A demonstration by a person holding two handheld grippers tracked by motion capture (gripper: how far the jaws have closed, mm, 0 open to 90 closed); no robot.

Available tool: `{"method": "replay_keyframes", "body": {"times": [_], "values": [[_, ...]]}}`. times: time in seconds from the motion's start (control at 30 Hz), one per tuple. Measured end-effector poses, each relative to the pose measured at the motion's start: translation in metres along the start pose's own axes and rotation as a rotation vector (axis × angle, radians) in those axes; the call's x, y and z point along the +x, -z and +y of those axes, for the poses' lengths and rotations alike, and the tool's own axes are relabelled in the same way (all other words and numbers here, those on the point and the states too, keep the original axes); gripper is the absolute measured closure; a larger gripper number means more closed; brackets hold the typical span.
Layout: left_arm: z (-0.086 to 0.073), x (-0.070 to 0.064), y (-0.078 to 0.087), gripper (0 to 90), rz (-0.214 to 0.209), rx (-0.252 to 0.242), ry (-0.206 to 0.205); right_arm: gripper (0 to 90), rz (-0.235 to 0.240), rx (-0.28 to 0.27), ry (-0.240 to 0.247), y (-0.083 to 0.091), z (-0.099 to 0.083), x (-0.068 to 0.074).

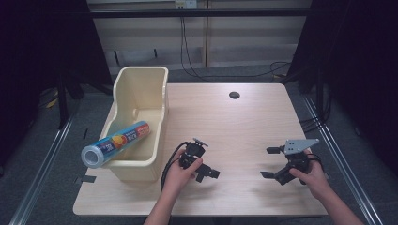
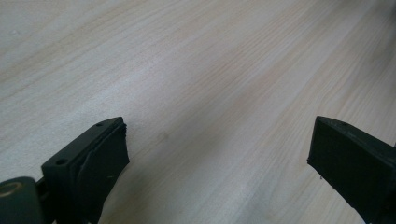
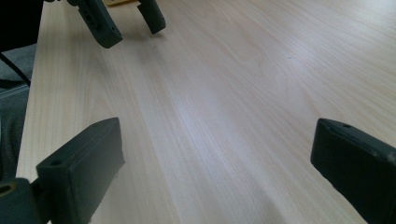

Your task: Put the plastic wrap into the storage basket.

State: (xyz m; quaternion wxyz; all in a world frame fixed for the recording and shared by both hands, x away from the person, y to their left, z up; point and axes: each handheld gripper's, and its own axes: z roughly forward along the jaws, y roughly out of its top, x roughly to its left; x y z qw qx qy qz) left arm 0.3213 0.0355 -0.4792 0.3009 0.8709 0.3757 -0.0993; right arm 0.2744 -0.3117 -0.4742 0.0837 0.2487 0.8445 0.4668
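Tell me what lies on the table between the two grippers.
Nothing: in the high view, bare wood separates the left gripper from the right gripper. The right gripper view shows the same bare table up to the left gripper.

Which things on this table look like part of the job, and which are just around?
Likely in play:
roll, lying tilted in the cream bin, one end sticking over its rim
left gripper, open, empty
right gripper, open, empty

Just around:
table's grommet hole
floor cables behind
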Motion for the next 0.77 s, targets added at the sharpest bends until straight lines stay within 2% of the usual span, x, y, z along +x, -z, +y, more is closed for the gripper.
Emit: {"method": "replay_keyframes", "body": {"times": [0.23, 0.43, 0.57, 0.7, 0.77], "values": [[-0.002, -0.0032, -0.0043, 4.6, -0.017, -0.007, -0.018, 2.4, -0.001, 0.004, -0.003, -0.0003, -0.001, 0.0], [-0.0032, -0.0033, -0.0053, 4.3, -0.008, -0.001, -0.023, 2.4, -0.008, 0.013, 0.0, -0.0013, -0.0015, 0.0005], [-0.0047, -0.0045, -0.0058, 4.7, -0.014, -0.016, -0.022, 2.4, -0.002, 0.021, 0.005, -0.0029, -0.0019, 0.0014], [-0.0034, -0.0062, -0.0041, 4.7, -0.012, -0.008, -0.047, 2.4, -0.009, 0.033, 0.014, -0.004, -0.0024, 0.0024], [-0.0026, -0.0075, -0.0037, 4.6, -0.011, -0.021, -0.045, 2.4, -0.003, 0.036, 0.015, -0.0049, -0.0034, 0.0023]]}}
